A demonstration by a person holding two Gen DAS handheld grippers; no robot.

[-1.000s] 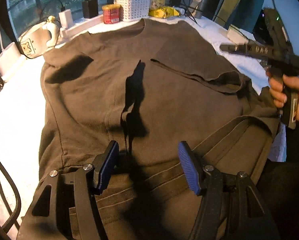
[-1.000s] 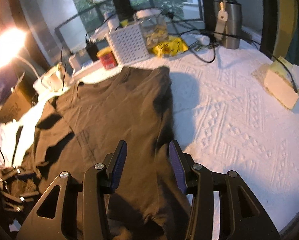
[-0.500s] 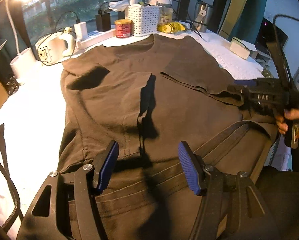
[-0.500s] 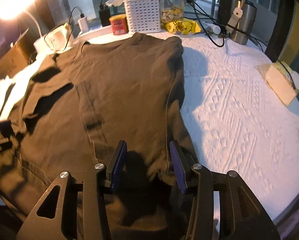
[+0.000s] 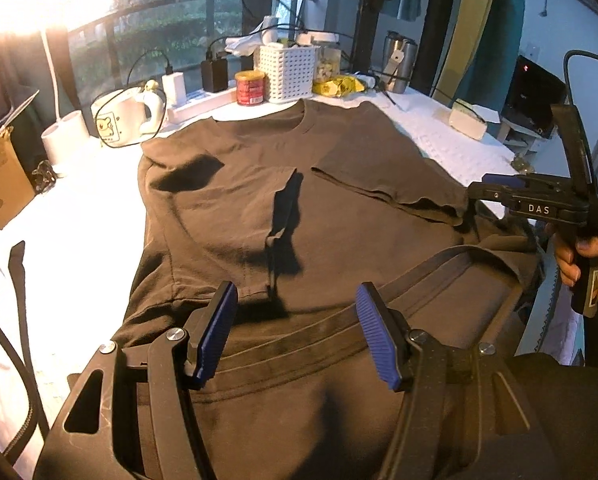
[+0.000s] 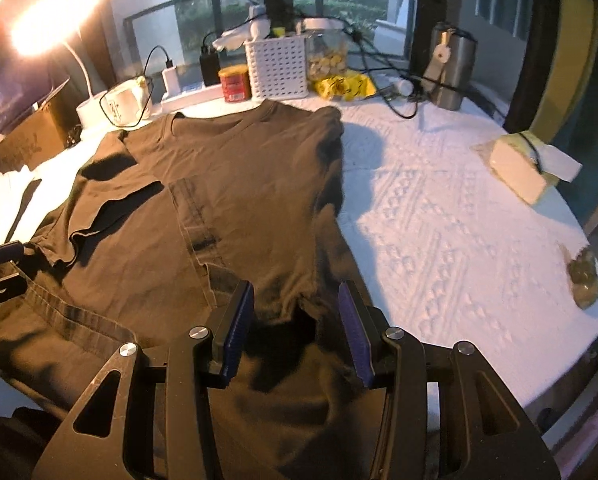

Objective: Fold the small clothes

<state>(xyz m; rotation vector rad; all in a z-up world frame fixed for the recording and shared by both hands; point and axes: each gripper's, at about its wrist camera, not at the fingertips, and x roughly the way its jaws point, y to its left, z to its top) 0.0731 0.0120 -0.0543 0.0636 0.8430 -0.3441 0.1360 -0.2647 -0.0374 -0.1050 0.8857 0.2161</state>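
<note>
Both claws, left (image 5: 297, 334) and right (image 6: 297, 330), stand part open and empty above the near hem of the shirt (image 5: 339, 216), which lies flat on the bench (image 6: 439, 220), long axis running ahead toward its collar.

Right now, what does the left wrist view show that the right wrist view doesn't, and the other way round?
Only the left wrist view shows the person's hand gripping the handle of the right tongs, seen from the side, and a zipper strip at the table's left edge.

Only the right wrist view shows the small brown lump near the table's right edge.

Both show the brown T-shirt with sleeves folded in, the white perforated basket, the red can, the yellow packet, the steel tumbler and the lit lamp.
</note>
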